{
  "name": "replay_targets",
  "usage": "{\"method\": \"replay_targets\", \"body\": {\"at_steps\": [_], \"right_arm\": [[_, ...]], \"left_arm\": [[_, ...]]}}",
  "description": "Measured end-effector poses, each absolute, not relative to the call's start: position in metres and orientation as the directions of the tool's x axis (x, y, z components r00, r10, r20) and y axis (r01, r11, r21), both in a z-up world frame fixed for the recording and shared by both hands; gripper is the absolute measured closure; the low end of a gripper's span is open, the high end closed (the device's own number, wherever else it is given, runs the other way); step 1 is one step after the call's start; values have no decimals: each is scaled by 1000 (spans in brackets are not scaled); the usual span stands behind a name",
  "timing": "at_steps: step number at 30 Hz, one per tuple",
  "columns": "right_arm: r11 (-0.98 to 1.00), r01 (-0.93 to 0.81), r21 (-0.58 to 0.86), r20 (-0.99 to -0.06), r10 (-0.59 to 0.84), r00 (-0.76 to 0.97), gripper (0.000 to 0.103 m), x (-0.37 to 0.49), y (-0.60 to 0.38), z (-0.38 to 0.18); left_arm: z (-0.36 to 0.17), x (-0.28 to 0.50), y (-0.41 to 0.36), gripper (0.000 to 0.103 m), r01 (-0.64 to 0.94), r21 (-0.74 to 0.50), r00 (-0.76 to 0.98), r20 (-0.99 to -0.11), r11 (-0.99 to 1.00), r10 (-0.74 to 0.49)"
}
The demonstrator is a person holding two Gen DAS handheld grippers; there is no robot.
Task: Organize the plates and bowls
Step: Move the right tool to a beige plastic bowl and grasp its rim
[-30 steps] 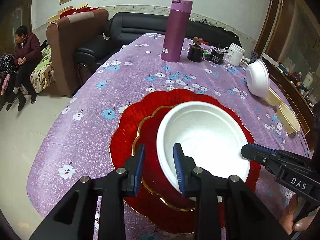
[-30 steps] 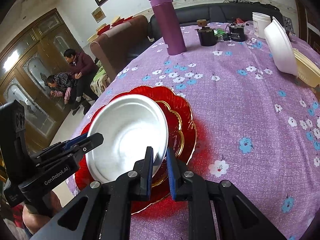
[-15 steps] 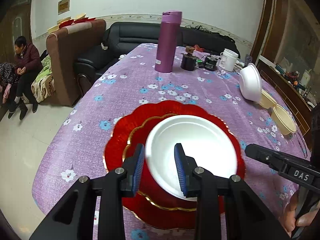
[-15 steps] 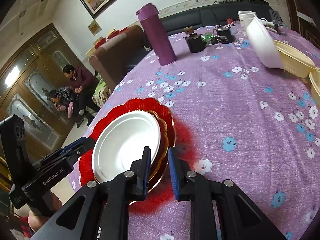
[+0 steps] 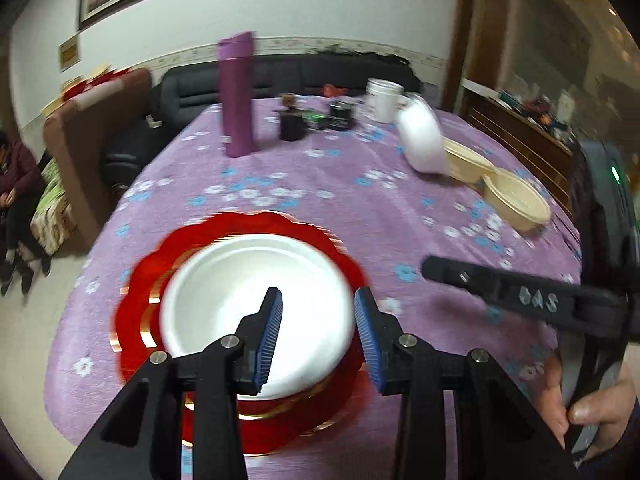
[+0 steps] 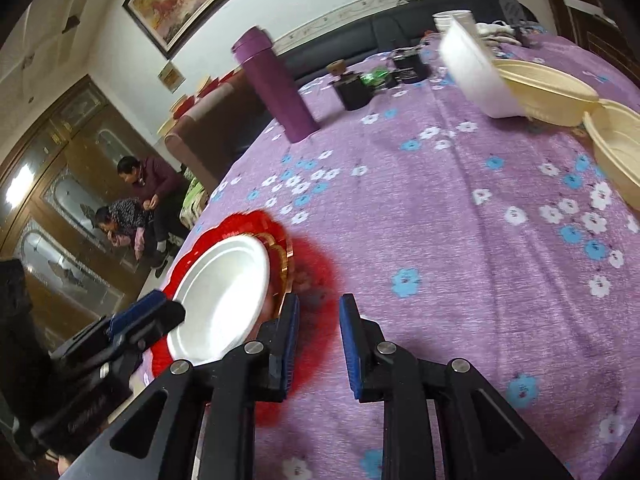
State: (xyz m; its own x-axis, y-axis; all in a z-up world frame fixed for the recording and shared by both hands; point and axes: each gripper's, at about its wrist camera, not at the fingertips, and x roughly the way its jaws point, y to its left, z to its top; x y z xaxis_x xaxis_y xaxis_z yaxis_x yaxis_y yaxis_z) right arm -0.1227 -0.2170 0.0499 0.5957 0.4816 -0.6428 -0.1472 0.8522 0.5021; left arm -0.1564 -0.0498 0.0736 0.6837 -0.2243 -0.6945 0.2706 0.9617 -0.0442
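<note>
Now both tools gape empty, white bowl (image 5: 256,304) nested in red plate (image 5: 144,280)

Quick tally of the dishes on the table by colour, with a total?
White: 2, the white plate stacked on red, the white bowl tipped against a cream one.
Cream: 2, the far cream bowl and the near cream bowl.
Red: at least 1, the red plate; stack depth unclear.
Total: 5 at least.
</note>
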Motion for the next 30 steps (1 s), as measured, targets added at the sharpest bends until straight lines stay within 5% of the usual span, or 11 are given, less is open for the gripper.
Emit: {"method": "replay_targets", "body": {"at_steps": [13,18,23,30], "right_arm": [[814,35,580,-608,403,684,74,-124,-323,61],[849,44,527,-595,331,732,64,-117,-348,95],[899,0,439,-597,292,747,60,-86,-352,121],[908,12,418,-620,276,735,59,-27,-367,124]], "left_arm": [[27,-147,-180,62,512,59,570,-770,857,-288],[13,-123,-198,54,482,112,586,-778,869,-225],[3,-111,-189,45,453,27,540,-804,891,-250],[0,-111,-190,45,460,25,532,-808,887,-253]]}}
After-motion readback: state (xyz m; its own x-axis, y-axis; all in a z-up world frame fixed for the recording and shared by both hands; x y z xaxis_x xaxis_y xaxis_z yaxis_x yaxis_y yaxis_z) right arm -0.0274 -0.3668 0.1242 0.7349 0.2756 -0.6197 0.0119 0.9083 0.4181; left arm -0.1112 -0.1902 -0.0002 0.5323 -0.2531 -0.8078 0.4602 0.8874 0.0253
